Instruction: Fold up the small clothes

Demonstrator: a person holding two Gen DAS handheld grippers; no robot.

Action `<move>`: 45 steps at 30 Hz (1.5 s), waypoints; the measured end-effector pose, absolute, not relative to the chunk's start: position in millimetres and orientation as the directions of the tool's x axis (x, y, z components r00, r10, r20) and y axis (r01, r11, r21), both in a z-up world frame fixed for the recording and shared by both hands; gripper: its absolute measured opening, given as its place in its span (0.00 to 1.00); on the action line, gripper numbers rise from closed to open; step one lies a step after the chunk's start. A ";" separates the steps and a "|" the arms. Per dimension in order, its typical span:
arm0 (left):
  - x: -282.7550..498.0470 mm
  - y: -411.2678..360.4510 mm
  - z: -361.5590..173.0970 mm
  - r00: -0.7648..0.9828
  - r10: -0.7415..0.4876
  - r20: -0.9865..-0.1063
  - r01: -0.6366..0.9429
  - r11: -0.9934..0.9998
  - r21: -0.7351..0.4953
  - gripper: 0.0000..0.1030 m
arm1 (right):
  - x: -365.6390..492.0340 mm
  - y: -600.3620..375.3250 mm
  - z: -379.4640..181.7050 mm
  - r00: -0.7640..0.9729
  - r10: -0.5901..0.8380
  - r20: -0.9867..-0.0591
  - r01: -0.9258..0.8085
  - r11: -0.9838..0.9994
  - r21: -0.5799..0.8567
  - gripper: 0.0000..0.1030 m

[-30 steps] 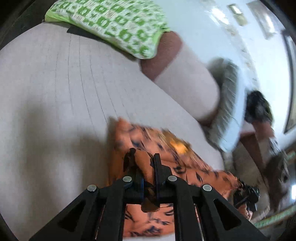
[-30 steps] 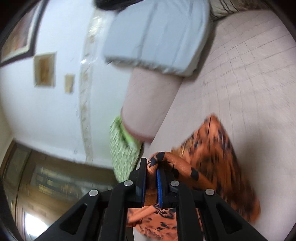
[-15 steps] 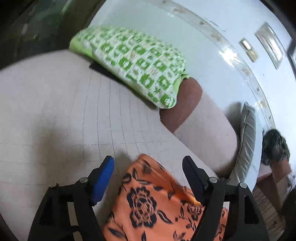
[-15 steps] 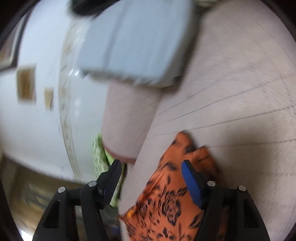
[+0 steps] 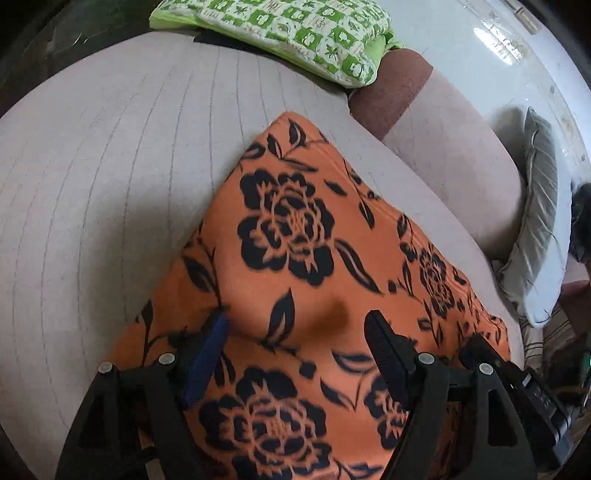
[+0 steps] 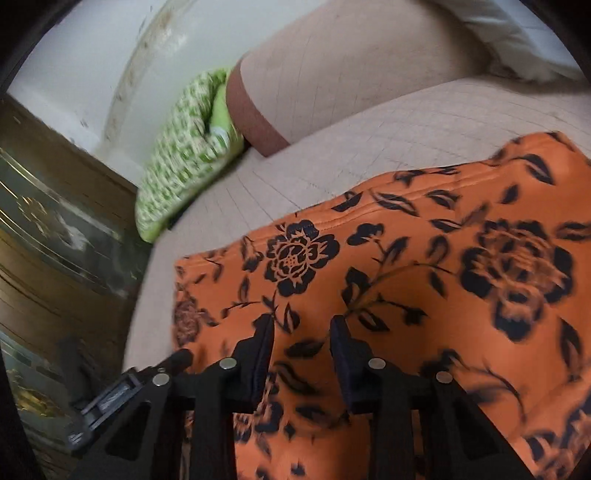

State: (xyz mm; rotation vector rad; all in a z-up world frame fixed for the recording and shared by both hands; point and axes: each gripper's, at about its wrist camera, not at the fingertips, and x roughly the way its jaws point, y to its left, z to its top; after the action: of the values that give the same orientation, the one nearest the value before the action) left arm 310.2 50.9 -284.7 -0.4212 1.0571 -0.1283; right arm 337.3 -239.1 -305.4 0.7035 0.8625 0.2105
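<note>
Both tongs hang just above an orange garment (image 5: 295, 236) printed with black flowers, which lies spread flat on a pale quilted sofa seat (image 5: 110, 166). The left tongs (image 5: 295, 332) stand wide apart with nothing between the fingers, while the right tongs (image 6: 302, 325) are parted more narrowly and also grip nothing, the cloth passing beneath them. Beyond the garment a green and white patterned cushion (image 5: 295, 29) rests by the sofa's backrest (image 5: 454, 155), and a grey pillow (image 5: 539, 229) leans further along it.
</note>
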 end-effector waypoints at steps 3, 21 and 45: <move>319.9 50.6 -282.7 0.507 -0.254 -0.823 -0.088 0.935 -0.343 0.75 | 371.7 -227.0 -317.1 0.606 0.443 -0.660 0.115 0.773 0.624 0.32; 304.1 139.7 -264.7 0.520 -0.133 -0.844 -0.199 0.942 -0.271 0.75 | 322.0 -205.6 -290.5 0.604 0.322 -0.729 0.091 0.881 0.464 0.31; 201.1 132.7 -292.6 0.504 -0.329 -0.798 -0.197 0.856 -0.477 0.89 | 212.4 -202.0 -318.7 0.633 0.341 -0.695 0.096 0.856 0.508 0.36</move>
State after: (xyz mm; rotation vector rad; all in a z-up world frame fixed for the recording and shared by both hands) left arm 201.1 132.7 -292.6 -0.5634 1.0544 -0.0845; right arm 212.4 -202.0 -318.7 0.5418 0.8846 0.1478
